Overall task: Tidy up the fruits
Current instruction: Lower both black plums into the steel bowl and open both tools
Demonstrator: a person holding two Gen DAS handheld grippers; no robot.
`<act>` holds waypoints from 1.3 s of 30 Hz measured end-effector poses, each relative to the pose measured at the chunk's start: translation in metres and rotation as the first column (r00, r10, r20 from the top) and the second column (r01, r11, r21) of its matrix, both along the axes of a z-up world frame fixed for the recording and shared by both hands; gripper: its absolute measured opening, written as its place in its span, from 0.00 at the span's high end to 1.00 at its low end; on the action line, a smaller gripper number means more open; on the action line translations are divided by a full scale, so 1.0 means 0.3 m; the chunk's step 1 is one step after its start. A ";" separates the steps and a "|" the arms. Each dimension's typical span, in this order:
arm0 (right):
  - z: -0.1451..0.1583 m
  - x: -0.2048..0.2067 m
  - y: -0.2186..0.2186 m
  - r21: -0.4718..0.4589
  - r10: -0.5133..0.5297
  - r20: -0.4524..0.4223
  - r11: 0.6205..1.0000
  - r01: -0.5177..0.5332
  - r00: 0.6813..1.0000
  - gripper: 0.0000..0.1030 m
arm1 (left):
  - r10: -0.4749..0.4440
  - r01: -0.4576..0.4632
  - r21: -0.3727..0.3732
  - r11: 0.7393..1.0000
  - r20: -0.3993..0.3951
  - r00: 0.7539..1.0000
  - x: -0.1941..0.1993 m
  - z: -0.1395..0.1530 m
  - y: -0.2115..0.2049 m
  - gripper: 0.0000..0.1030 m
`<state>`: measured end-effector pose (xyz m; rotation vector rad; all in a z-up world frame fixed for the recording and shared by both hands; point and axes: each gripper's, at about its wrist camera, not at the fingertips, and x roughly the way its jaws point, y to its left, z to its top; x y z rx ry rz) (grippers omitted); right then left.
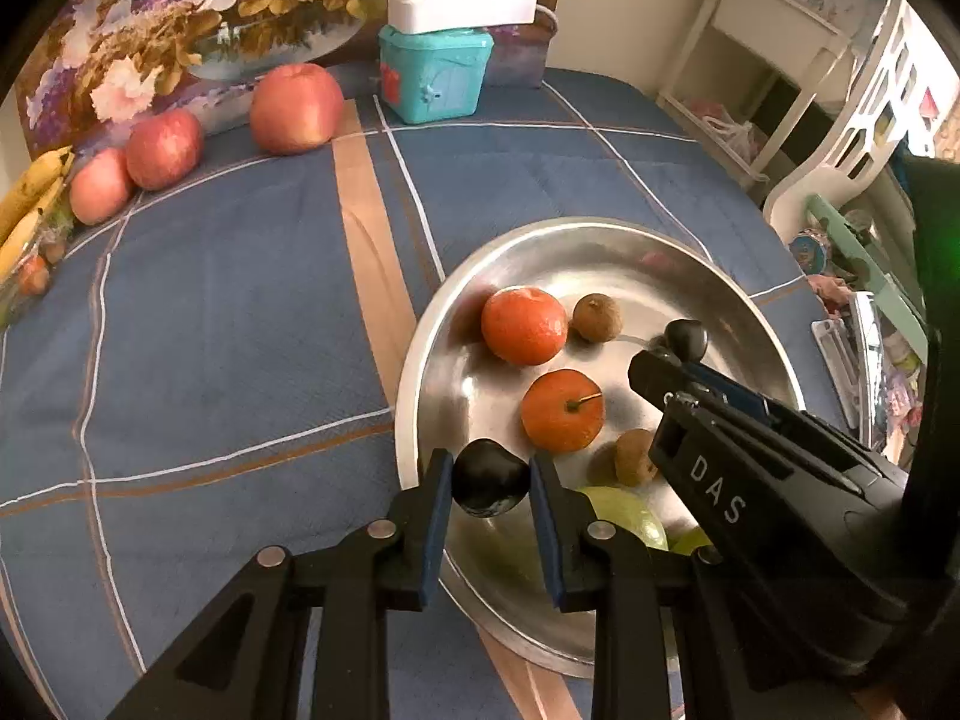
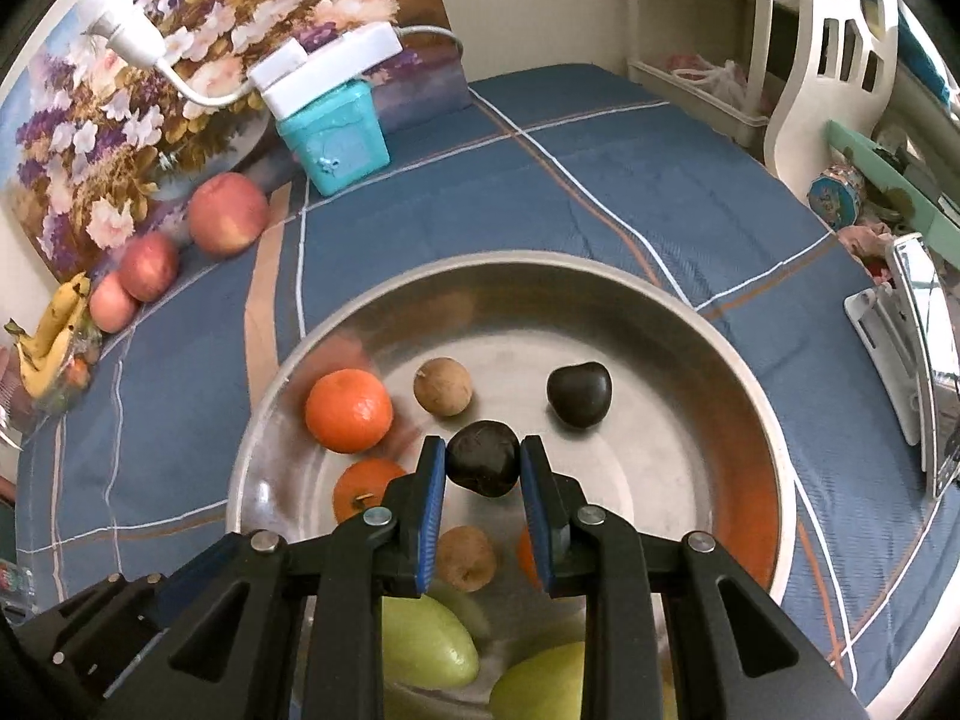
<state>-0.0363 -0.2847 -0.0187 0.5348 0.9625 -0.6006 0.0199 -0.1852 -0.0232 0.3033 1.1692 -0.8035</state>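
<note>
A round metal bowl [image 1: 420,360] [image 2: 774,420] stands on the blue table and holds two oranges [image 1: 524,325] [image 2: 348,410], small brown fruits [image 1: 596,317] [image 2: 443,386], green fruits [image 2: 429,642] and a dark plum [image 2: 579,392]. My left gripper [image 1: 491,479] is shut on a dark plum [image 1: 490,478] above the bowl's left rim. My right gripper [image 2: 483,465] is shut on another dark plum [image 2: 483,458] over the bowl's middle; it also shows in the left wrist view [image 1: 684,343].
Three red apples [image 1: 295,108] [image 2: 228,213] and a bunch of bananas [image 1: 27,198] [image 2: 51,336] lie along the far left edge by a flower painting [image 1: 180,18]. A teal box [image 1: 433,73] [image 2: 336,138] with a white power strip stands at the back. A white chair [image 2: 840,42] stands at the right.
</note>
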 end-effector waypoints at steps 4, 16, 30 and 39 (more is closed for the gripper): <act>-0.012 0.001 -0.009 0.001 -0.005 -0.004 1.000 0.005 1.000 0.74 | 0.001 -0.001 0.001 1.000 -0.007 1.000 0.005 -0.010 -0.003 0.73; -0.015 0.001 -0.012 0.005 -0.014 -0.006 1.000 0.014 1.000 0.72 | 0.003 -0.003 -0.001 1.000 -0.018 1.000 0.006 -0.018 -0.009 0.72; 0.005 -0.003 -0.024 0.005 -0.037 0.010 0.999 0.037 0.999 0.62 | -0.002 0.001 -0.028 1.000 -0.047 0.999 0.010 -0.016 -0.001 0.63; 0.021 -0.008 -0.032 0.004 -0.043 0.024 0.999 0.043 0.999 0.62 | -0.009 0.009 -0.026 1.000 -0.029 1.000 0.009 0.006 -0.004 0.59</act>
